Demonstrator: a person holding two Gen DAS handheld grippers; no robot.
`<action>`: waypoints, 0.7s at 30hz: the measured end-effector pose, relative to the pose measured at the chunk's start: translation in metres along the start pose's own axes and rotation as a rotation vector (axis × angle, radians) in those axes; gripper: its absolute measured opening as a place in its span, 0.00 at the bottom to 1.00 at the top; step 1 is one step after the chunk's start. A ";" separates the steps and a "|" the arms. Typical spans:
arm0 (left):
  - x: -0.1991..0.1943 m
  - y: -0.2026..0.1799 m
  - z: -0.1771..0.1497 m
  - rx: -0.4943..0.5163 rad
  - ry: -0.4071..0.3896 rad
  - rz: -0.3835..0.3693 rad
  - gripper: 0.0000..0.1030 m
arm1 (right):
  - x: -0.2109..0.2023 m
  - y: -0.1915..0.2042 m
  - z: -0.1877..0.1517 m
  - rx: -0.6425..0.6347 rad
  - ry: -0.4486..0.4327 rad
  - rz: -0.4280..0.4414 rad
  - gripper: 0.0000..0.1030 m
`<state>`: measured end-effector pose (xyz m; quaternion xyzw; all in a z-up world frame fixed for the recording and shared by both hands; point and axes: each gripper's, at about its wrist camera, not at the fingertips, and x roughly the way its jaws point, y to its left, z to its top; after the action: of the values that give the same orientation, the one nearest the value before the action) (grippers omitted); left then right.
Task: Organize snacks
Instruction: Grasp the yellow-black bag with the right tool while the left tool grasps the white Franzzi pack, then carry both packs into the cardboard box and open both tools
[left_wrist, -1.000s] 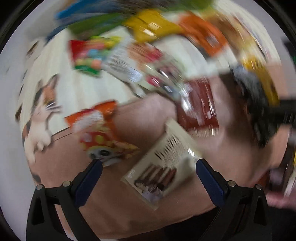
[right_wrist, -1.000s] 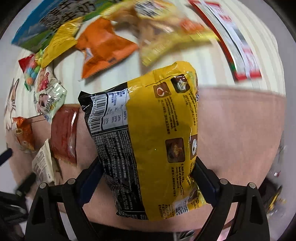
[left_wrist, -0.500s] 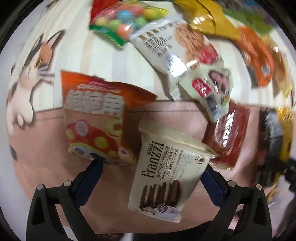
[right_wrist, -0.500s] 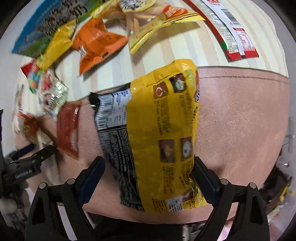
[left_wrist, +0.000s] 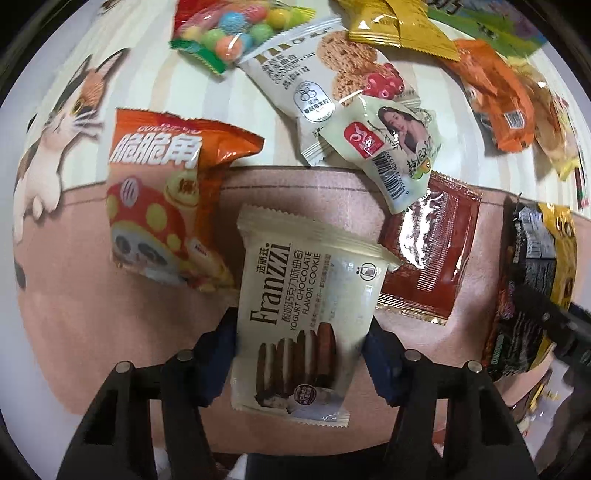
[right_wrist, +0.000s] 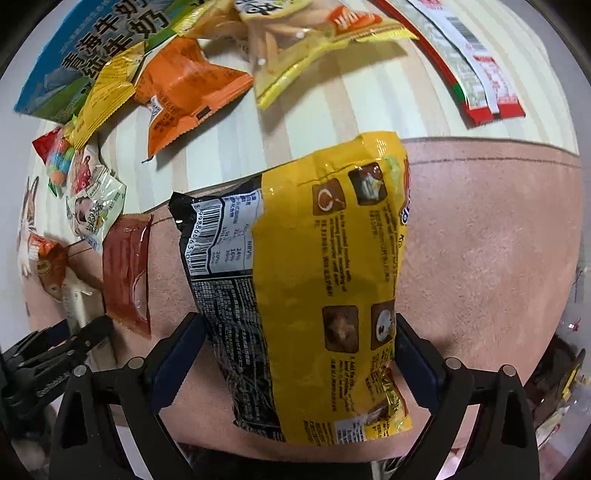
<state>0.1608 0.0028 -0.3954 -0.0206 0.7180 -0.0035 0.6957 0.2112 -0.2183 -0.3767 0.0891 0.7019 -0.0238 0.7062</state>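
The left gripper (left_wrist: 301, 341) has dropped; its jaws are closing against the cream Franzzi cookie pack (left_wrist: 308, 295) on the pink mat (left_wrist: 92, 314). The right gripper (right_wrist: 299, 345) jaws grip the yellow noodle bag (right_wrist: 325, 258).

Under my fingers lies a cloth-covered surface: a pink band (left_wrist: 110, 332) nearest me, then cream stripes (right_wrist: 332, 103) with a printed cat (left_wrist: 55, 122) at the left edge. On the pink lie the cream Franzzi cookie pack (left_wrist: 306, 295), a dark red sachet (left_wrist: 428, 254) just beside it, and the yellow-and-black noodle bag (right_wrist: 317, 277). An orange mushroom-print bag (left_wrist: 159, 206) straddles both zones. On the stripes lie a candy-ball bag (left_wrist: 229, 29), an oat cookie pack (left_wrist: 314, 74), an orange pouch (right_wrist: 184, 88) and a blue milk packet (right_wrist: 81, 48).
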 end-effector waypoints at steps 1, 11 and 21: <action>-0.001 0.000 -0.004 -0.019 0.003 0.006 0.58 | -0.001 0.003 -0.001 -0.011 -0.011 -0.006 0.91; -0.016 -0.059 -0.031 -0.107 -0.006 0.020 0.58 | -0.023 0.017 -0.020 -0.114 -0.071 0.038 0.73; -0.073 -0.070 -0.030 -0.087 -0.052 -0.044 0.58 | -0.058 -0.008 -0.021 -0.084 -0.096 0.133 0.70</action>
<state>0.1343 -0.0657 -0.3187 -0.0667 0.6985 0.0127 0.7124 0.1881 -0.2282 -0.3194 0.1044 0.6602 0.0484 0.7422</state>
